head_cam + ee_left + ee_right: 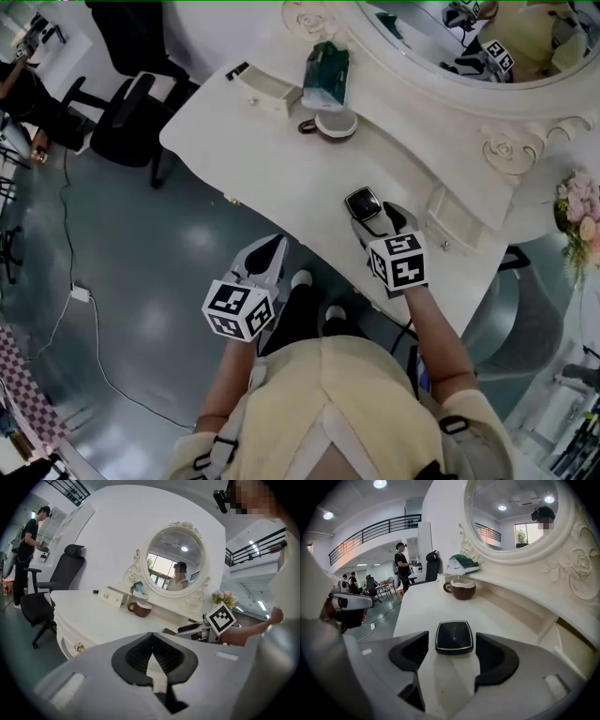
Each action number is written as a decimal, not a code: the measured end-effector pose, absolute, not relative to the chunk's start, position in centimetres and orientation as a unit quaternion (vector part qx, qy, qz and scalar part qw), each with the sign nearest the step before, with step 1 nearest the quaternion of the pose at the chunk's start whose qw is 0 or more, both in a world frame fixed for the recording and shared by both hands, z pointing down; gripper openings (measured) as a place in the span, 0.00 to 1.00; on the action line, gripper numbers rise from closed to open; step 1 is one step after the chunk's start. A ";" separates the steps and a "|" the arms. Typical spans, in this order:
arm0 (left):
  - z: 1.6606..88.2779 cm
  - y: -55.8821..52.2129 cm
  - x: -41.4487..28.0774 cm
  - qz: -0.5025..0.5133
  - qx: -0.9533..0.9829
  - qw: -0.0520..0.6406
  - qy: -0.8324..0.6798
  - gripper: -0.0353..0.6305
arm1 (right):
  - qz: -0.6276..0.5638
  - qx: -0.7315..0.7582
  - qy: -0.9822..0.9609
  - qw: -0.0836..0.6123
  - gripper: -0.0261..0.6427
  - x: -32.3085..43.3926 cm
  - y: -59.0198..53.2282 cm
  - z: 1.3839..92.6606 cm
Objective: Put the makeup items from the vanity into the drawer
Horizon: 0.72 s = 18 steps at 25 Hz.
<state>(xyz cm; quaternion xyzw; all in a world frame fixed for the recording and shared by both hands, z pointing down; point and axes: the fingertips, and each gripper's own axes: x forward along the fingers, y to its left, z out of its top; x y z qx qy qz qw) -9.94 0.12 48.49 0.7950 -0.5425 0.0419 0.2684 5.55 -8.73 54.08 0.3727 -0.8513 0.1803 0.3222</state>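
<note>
A black square compact (363, 202) lies flat on the white vanity top (253, 159), near its right front. My right gripper (375, 219) rests low over the top just behind it. In the right gripper view the compact (454, 637) sits between the tips of the right gripper (452, 657), whose jaws stand open with a gap on each side of the case. My left gripper (265, 259) hangs in front of the vanity's edge, over the floor. In its own view the left gripper (152, 657) is shut with nothing in it.
A brown mug (330, 125), a green tissue pack (325, 73) and a small white drawer box (265, 94) stand at the back of the top under the round mirror (450, 37). A front drawer knob (77, 646) shows. Flowers (579, 211) stand right, an office chair (131, 103) left.
</note>
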 end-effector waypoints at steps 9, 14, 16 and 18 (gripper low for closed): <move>50.3 -3.0 -10.2 0.048 0.809 0.290 -0.509 0.05 | 0.200 0.372 -0.841 0.337 0.51 5.1 -9.9 55.5; 50.9 -4.3 -9.8 0.054 0.815 0.297 -0.494 0.05 | 0.207 0.372 -0.836 0.346 0.51 4.9 -10.1 56.1; 51.2 -4.6 -9.8 0.057 0.817 0.300 -0.489 0.05 | 0.204 0.375 -0.832 0.353 0.51 4.9 -10.2 56.5; 51.5 -5.0 -9.9 0.059 0.820 0.302 -0.483 0.05 | 0.201 0.379 -0.828 0.360 0.51 5.0 -10.3 56.7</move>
